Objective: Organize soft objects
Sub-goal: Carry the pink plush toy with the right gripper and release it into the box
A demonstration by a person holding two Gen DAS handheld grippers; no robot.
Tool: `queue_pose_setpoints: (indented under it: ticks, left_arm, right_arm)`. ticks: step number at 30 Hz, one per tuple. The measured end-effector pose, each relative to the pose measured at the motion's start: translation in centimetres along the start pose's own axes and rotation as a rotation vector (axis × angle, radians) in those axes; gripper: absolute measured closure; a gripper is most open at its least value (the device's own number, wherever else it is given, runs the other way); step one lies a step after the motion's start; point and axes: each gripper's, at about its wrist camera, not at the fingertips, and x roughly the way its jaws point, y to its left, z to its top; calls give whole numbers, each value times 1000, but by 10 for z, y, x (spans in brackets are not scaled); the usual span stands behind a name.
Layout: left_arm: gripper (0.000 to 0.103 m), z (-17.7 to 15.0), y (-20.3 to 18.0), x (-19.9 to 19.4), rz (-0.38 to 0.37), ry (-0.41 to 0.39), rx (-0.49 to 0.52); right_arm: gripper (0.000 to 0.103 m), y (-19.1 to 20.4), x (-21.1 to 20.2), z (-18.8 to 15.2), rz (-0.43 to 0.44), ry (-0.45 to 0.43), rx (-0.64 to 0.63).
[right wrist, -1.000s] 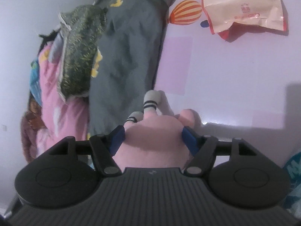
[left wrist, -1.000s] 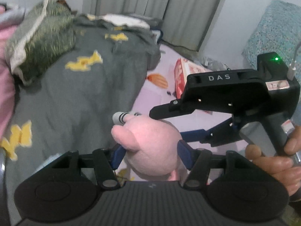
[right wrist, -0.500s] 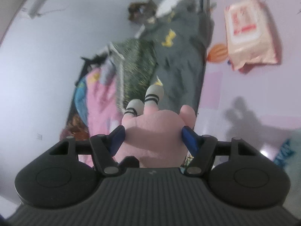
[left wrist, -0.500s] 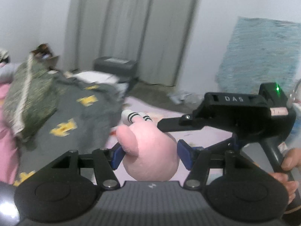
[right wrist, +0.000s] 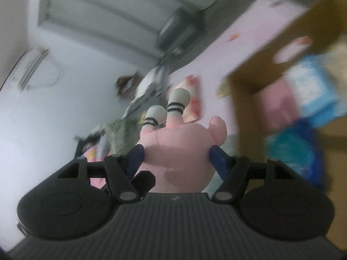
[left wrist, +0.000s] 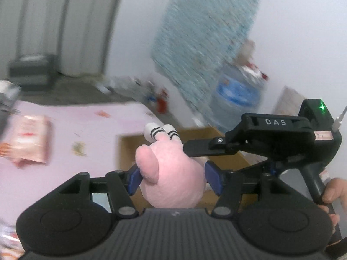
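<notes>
- Pale walls and grey curtains [left wrist: 65, 26] fill the upper left of the left wrist view; a pink mat [left wrist: 71, 125] covers the floor at middle left, all blurred.
- On this mat, at the left edge, lies a pink and white packet [left wrist: 28, 138].
- A blue water bottle [left wrist: 236, 99] stands at the right of centre, under a turquoise patterned cloth [left wrist: 206, 28] on the wall.
- The left gripper [left wrist: 172, 176] has its jaws closed on the pink plush toy [left wrist: 173, 177], one blue pad on each side; the toy's white striped feet point up at centre.
- Behind the toy is a brown cardboard box [left wrist: 195, 134].
- The right gripper [left wrist: 271, 138] reaches in from the right and also touches the toy.
- In the right wrist view, the right gripper [right wrist: 175, 158] pinches the same pink plush toy [right wrist: 180, 149] at centre, jaws partly closed around its body.
- The cardboard box [right wrist: 245, 86] is at the right, with blue packets [right wrist: 312, 86] inside, blurred.
- Curtains [right wrist: 130, 6] are at the top.
</notes>
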Motion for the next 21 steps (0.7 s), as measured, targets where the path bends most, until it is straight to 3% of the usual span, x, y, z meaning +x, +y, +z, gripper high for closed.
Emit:
queue_pose_setpoints:
  ticks: [6,12,18,21]
  left_arm:
    - [41,-14,-22,84,-71,171,6]
    - [41,-35,-32,136,-66,324,14]
    - [39,-45,-35,146,-45,354,50]
    - [35,-41,-38,137,-38,329,66]
  right_arm:
    - [35,-76,-48,10,-138,-60,91]
    - [36,-126,-45,12,-272,-42,96]
    - [36,-155,-22,6,-370,17,70]
    - [36,-160,-22,4,-364,16,71]
